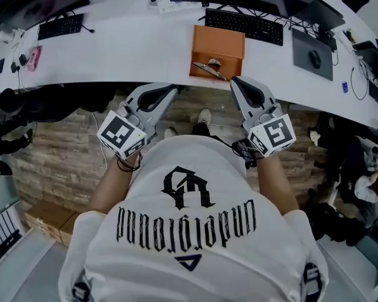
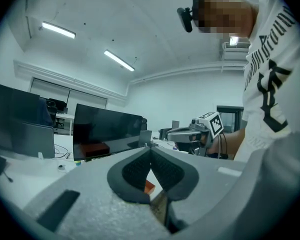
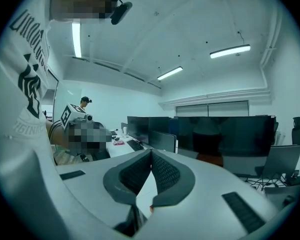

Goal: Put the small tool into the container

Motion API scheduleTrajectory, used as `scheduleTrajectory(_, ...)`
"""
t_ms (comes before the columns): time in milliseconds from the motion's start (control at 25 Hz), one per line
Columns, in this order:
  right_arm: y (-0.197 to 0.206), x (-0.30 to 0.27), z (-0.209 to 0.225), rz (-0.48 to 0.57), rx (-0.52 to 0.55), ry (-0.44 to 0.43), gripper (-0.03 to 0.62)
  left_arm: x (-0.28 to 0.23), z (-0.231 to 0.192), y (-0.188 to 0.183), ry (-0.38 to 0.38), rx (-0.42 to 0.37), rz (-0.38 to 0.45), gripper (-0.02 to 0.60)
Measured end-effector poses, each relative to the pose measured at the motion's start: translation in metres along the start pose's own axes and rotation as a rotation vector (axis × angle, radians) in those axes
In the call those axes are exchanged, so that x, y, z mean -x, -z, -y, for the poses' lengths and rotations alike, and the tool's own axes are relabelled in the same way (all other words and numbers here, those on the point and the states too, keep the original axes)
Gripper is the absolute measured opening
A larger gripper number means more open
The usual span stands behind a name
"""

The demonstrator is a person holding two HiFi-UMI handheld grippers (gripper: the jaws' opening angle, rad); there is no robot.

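Head view, slim small tool [image 1: 208, 69], orange container's [image 1: 218, 43] nr edge

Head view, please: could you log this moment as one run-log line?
left gripper: jaws shut, empty | right gripper: jaws shut, empty | small tool: at orange container front edge, untouched

Left gripper [image 1: 166, 92] and right gripper [image 1: 237, 82] held level before the torso, jaws of both closed, empty, forearms bent inward

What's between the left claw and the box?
Only bare desk separates the left claw from the box, per the head view.
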State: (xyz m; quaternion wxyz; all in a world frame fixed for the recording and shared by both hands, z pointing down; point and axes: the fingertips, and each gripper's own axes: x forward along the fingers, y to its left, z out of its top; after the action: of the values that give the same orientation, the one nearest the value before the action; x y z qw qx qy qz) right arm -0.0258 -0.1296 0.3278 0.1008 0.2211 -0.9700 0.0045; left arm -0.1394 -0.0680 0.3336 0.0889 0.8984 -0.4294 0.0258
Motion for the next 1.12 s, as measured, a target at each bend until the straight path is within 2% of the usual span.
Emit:
scheduleTrajectory(320, 0.014, 0.018, -0.062, -0.022, -0.015, 0.097, 0.014, 0.054, 0.019, 0.019, 0.065, 0.018, -0.011, 0.014)
scheduleTrajectory(600, 0.021, 0.046, -0.091, -0.03, -0.033, 0.176, 0.012, 0.07, 0.043, 0.027, 0.13, 0.017, -0.019, 0.014)
scheduleTrajectory(840, 0.015, 0.074, -0.097, -0.021, -0.014, 0.177, 0.012, 0.069, 0.068, 0.019, 0.137, 0.016, 0.001, 0.015)
scheduleTrajectory(1120, 0.019, 0.12, -0.108, -0.014, -0.016, 0.131, 0.012, 0.061, 0.116, 0.011, 0.109, 0.019, 0.031, 0.015)
